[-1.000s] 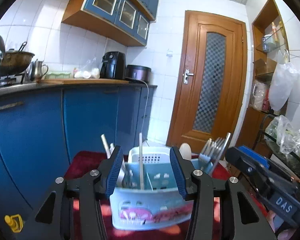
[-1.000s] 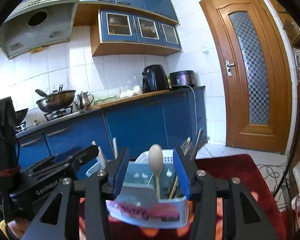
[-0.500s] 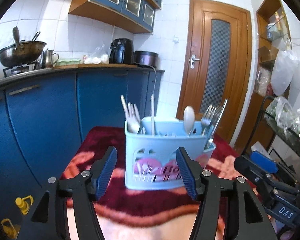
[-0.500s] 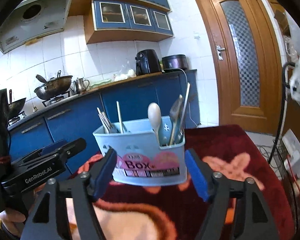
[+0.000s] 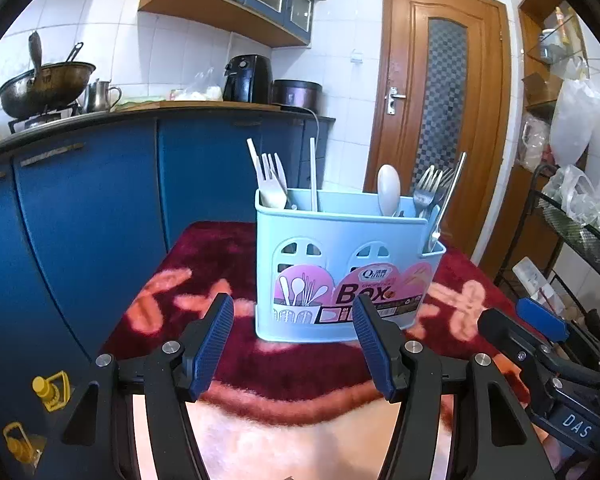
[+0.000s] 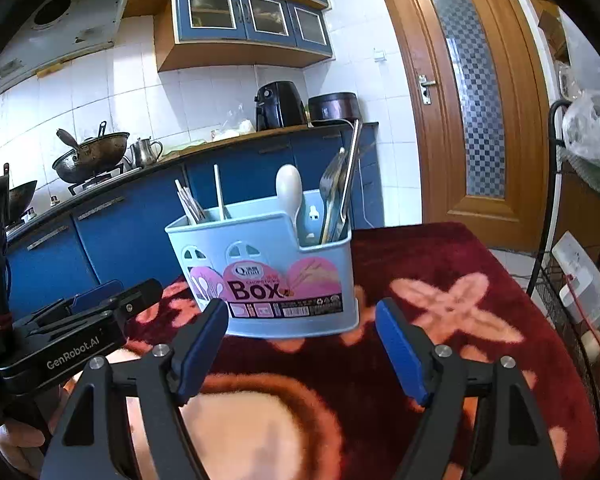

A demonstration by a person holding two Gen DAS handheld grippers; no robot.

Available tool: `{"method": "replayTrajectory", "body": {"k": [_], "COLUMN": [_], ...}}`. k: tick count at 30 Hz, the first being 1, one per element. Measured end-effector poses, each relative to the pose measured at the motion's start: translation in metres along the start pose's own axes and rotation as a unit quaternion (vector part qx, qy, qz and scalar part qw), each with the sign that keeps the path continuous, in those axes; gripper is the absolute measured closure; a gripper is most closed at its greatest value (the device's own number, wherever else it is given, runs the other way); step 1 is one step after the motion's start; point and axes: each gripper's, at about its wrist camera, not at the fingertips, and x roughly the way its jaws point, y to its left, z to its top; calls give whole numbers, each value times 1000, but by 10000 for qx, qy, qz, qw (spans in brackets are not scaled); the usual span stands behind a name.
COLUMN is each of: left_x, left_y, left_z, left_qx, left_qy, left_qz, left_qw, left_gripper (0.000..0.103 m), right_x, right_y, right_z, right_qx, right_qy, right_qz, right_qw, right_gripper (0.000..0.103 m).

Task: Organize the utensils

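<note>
Standing free on the cloth point(image 5: 300, 364), the utensil box point(image 5: 340, 268) has left both released, empty hand-held grippers point(image 5: 292, 344) point(image 6: 300, 344).

The utensil holder point(image 5: 342, 276) is a pale blue plastic caddy with arched cut-outs in its front wall and a pink label reading "Box". It stands upright on a dark red patterned cloth point(image 5: 292, 368), front face toward both cameras. At the holder's left end stand pale plastic forks point(image 5: 271, 182) and a thin white stick point(image 5: 313, 176), all upright. A white spoon point(image 5: 389, 190) stands bowl-up right of the holder's centre. At the holder's right end, metal forks point(image 5: 428, 190) and a long metal handle point(image 5: 450, 196) lean outward to the right.
</note>
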Motion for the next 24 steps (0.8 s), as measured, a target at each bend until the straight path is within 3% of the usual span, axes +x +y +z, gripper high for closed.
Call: {"method": "replayTrajectory", "body": {"k": [5, 24], "left_x": [2, 5], "left_y": [-1, -4], "left_z": [-3, -6], "left_qx": [82, 129], "left_qy": [3, 26], "left_qz": [130, 74], "left_qw": [9999, 9999], "left_gripper": [40, 40], "right_x": [4, 4], "right_y": [-3, -3], "right_z": [-5, -8], "right_qx": [53, 139], "right_qy": [116, 168], "right_qz": [-30, -26], "right_qw": [9999, 9998], "right_gripper": [25, 24]}}
